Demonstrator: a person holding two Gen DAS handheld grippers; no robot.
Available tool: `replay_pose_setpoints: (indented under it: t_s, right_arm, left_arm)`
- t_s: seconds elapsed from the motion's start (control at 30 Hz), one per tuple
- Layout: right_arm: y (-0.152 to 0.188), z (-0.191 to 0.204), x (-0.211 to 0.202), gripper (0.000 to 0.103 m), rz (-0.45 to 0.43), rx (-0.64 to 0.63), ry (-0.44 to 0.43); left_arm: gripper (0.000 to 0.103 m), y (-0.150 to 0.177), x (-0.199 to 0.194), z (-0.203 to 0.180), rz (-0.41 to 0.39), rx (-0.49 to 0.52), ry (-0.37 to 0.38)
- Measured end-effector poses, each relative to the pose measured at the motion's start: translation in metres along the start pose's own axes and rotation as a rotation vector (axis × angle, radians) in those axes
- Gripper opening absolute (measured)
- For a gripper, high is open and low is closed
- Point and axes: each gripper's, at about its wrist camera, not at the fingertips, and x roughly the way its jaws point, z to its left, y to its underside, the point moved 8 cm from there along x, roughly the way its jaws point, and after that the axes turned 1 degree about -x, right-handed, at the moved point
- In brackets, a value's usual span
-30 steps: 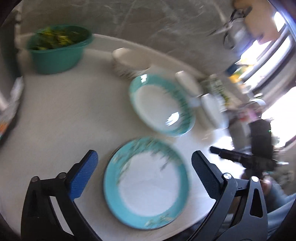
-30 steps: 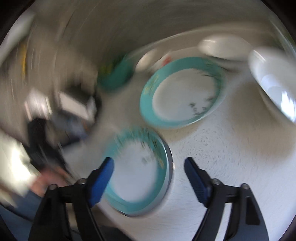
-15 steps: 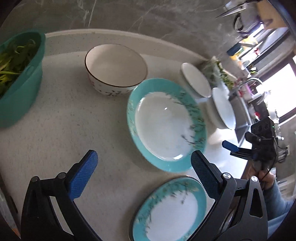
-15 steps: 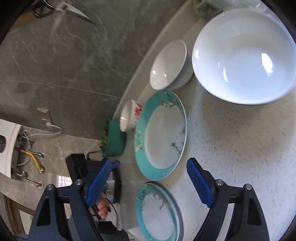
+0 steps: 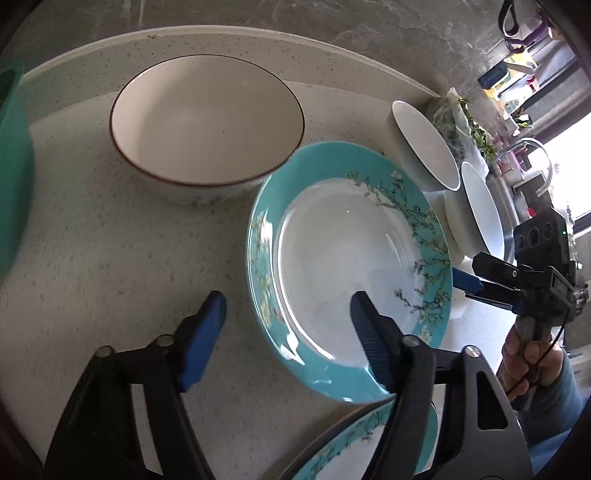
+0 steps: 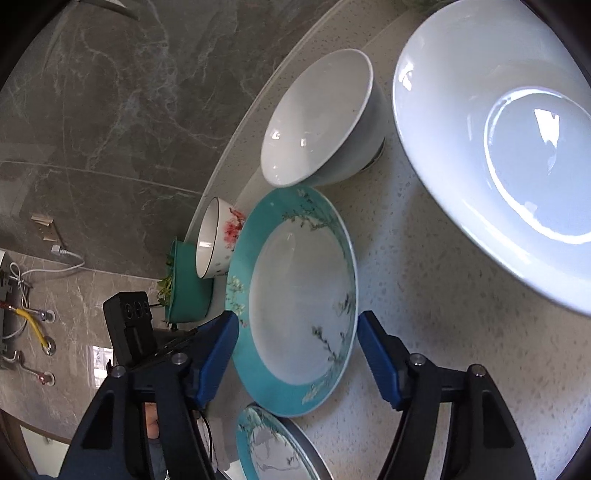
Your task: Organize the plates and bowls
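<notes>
A teal-rimmed blossom plate (image 5: 351, 269) lies on the speckled counter; it also shows in the right wrist view (image 6: 295, 299). My left gripper (image 5: 284, 325) is open, its jaws straddling the plate's near left rim. My right gripper (image 6: 295, 354) is open, its jaws either side of the same plate from the other side; it shows in the left wrist view (image 5: 476, 284). A second teal plate (image 5: 369, 443) lies nearer, also seen in the right wrist view (image 6: 277, 446). A cream bowl (image 5: 207, 122) with red flowers outside (image 6: 218, 243) stands behind.
A small white bowl (image 6: 317, 118) and a wide white bowl (image 6: 498, 147) stand by the plate, both also in the left wrist view (image 5: 424, 147) (image 5: 480, 210). A green tub of greens (image 6: 184, 288) sits at the far end. A marble wall (image 5: 295, 18) backs the counter.
Both grippers moved in toward the large teal plate, which now fills the space between their jaws. The left gripper's jaws stand closer together than before.
</notes>
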Motion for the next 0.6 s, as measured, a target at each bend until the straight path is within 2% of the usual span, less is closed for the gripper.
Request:
replay_pose_setpoints:
  t_s: [0.17, 0.27, 0.33, 0.4, 0.47, 0.57, 0.6]
  right_arm:
    - [-0.003, -0.006, 0.004, 0.065, 0.018, 0.012, 0.01]
    - [-0.006, -0.01, 0.008, 0.056, 0.033, 0.026, 0.018]
    - [-0.006, -0.014, 0.007, 0.049, 0.039, 0.042, 0.021]
    - [-0.007, -0.016, 0.008, 0.045, 0.044, 0.044, 0.027]
    - [-0.007, -0.018, 0.008, 0.039, 0.05, 0.045, 0.037]
    - [-0.007, -0.025, 0.007, 0.026, 0.058, 0.051, 0.055]
    - [-0.007, -0.026, 0.008, 0.018, 0.06, 0.051, 0.067]
  left_arm:
    - [0.065, -0.006, 0.011, 0.002, 0.024, -0.01, 0.013]
    - [0.051, -0.005, 0.015, 0.003, 0.044, -0.006, 0.028]
    - [0.037, -0.006, 0.019, 0.002, 0.055, -0.007, 0.038]
    - [0.03, -0.006, 0.023, -0.001, 0.065, -0.003, 0.04]
    - [0.029, -0.007, 0.026, -0.003, 0.071, -0.001, 0.031]
    - [0.02, -0.008, 0.025, 0.003, 0.071, -0.018, 0.027]
    - [0.014, -0.008, 0.025, 0.006, 0.07, -0.026, 0.024]
